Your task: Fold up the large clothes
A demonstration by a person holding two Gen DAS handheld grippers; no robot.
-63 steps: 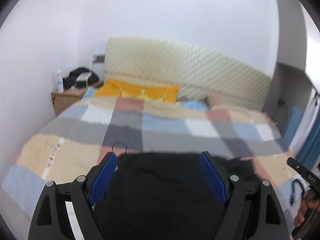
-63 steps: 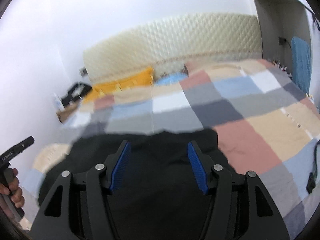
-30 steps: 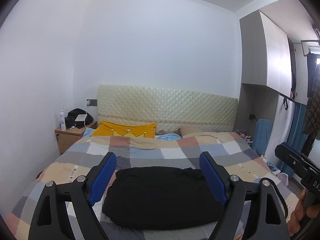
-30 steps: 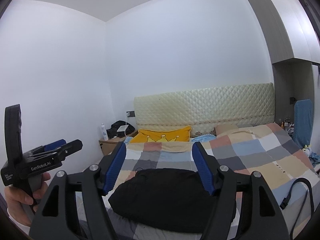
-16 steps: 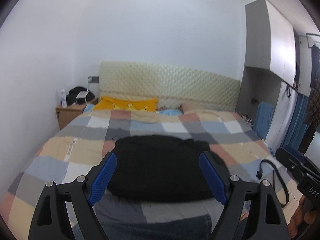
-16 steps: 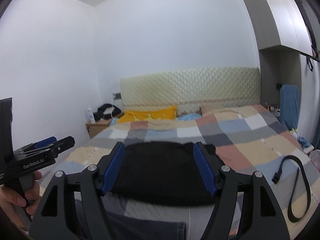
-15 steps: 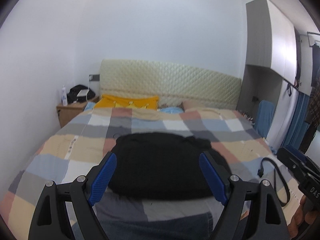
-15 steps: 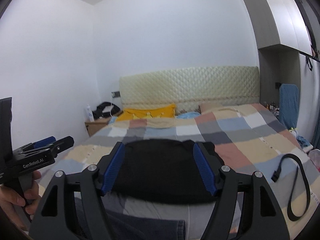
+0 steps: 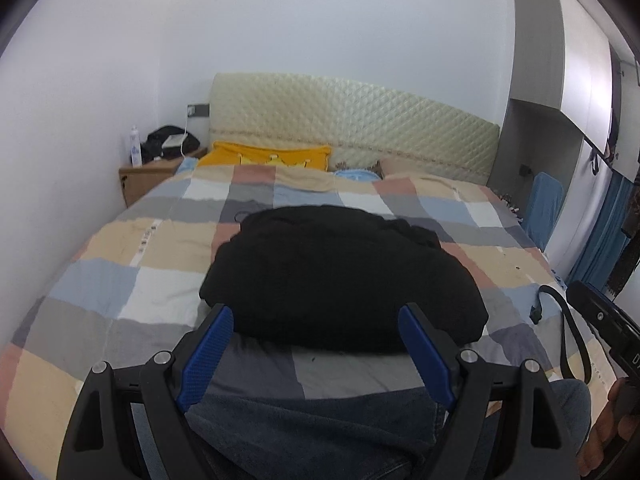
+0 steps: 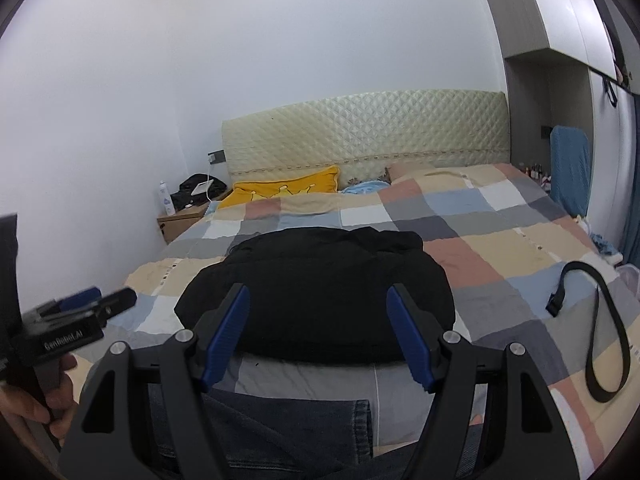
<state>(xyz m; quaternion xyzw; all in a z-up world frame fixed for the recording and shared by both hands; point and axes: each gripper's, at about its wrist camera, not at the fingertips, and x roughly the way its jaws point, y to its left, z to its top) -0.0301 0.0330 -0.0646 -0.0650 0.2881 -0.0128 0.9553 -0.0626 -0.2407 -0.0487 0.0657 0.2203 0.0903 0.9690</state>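
Above the folded black garment [image 9: 340, 276], the left claw [image 9: 316, 354] and right claw [image 10: 318, 334] both gape wide, gripping nothing.

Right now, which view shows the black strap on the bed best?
The right wrist view: the strap lies in full on the quilt, buckle end and loop both clear. In the left wrist view the strap sits at the right edge, and the right tool covers part of its loop.
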